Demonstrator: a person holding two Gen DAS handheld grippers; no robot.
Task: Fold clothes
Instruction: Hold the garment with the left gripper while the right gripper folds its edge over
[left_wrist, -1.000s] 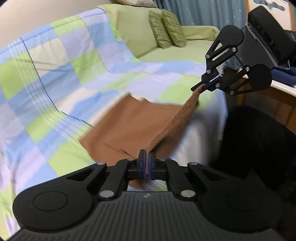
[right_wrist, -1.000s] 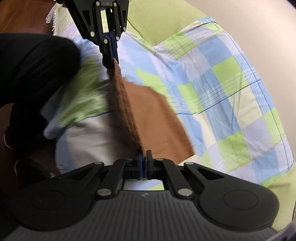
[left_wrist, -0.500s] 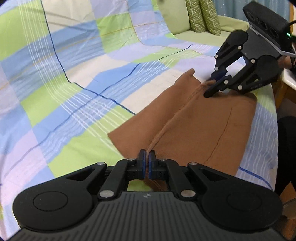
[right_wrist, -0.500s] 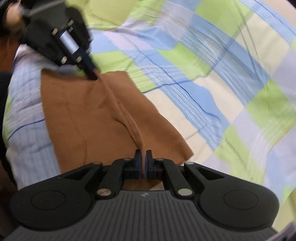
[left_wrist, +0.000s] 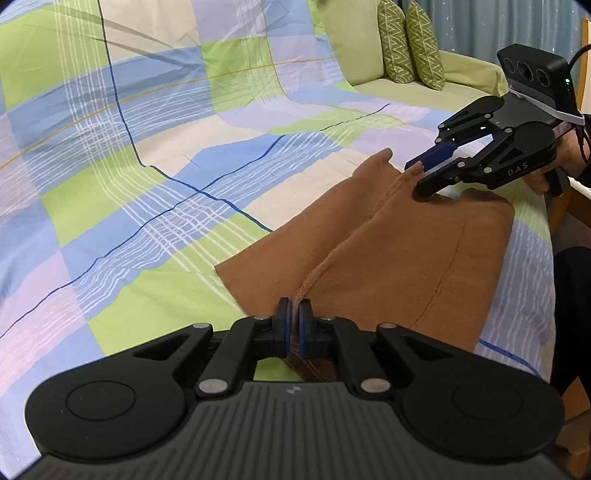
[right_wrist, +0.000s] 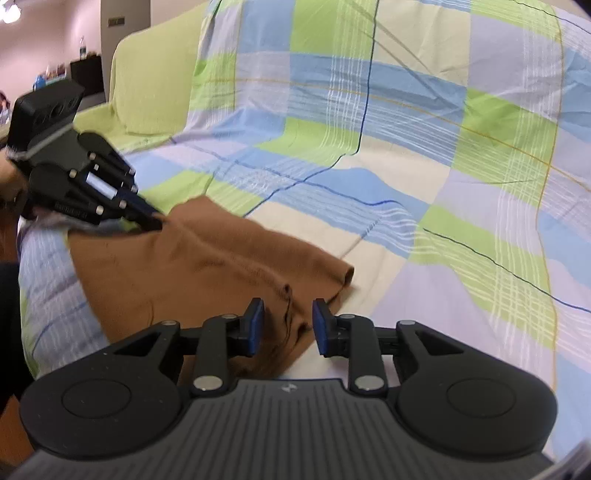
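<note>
Half a second ago both grippers pinched the hem; now the left gripper (left_wrist: 294, 325) still clamps the hem of the brown garment (left_wrist: 399, 266), while the right gripper (right_wrist: 288, 325) has let go, its jaws apart. The garment lies doubled on the checked sheet (left_wrist: 147, 184). I judge one fold is just laid; next, the left side must release too.

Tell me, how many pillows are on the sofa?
2. Both pillows stand side by side against the sofa back, far behind the checked sheet: one on the left, the other leaning beside it on the right. More may be hidden out of view.
</note>
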